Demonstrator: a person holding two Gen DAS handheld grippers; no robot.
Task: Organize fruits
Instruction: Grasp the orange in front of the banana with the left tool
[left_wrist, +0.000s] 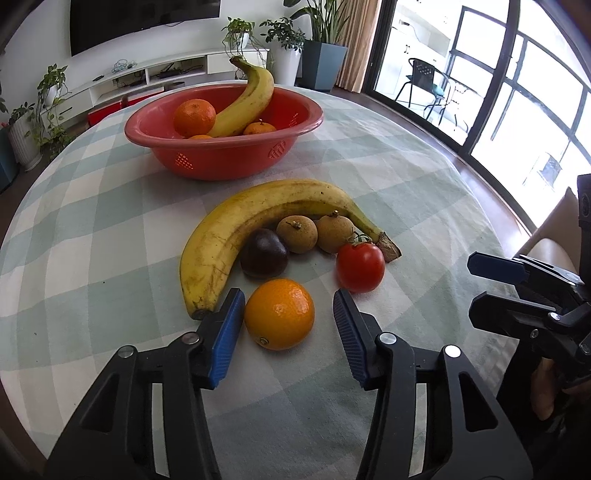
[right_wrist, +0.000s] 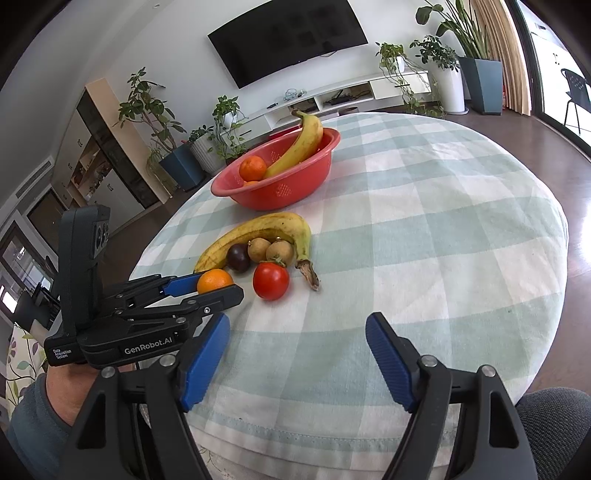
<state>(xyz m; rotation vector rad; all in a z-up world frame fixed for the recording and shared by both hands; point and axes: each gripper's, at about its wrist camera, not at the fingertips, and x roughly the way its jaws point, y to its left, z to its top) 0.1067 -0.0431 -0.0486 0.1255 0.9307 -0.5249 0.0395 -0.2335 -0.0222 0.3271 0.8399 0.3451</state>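
With the left gripper spread around the orange but not pinching yet, left pad just about touching, right pad clear. Sitting near on the checked cloth, nearest of the loose fruit: tomato just right, banana curling left and behind. Probably firm, fairly weighty, waxy skin, so likely to roll; best squeezed across the widest middle, gently. Red bowl waiting farther back. Right gripper gaping over bare cloth, holding nothing.
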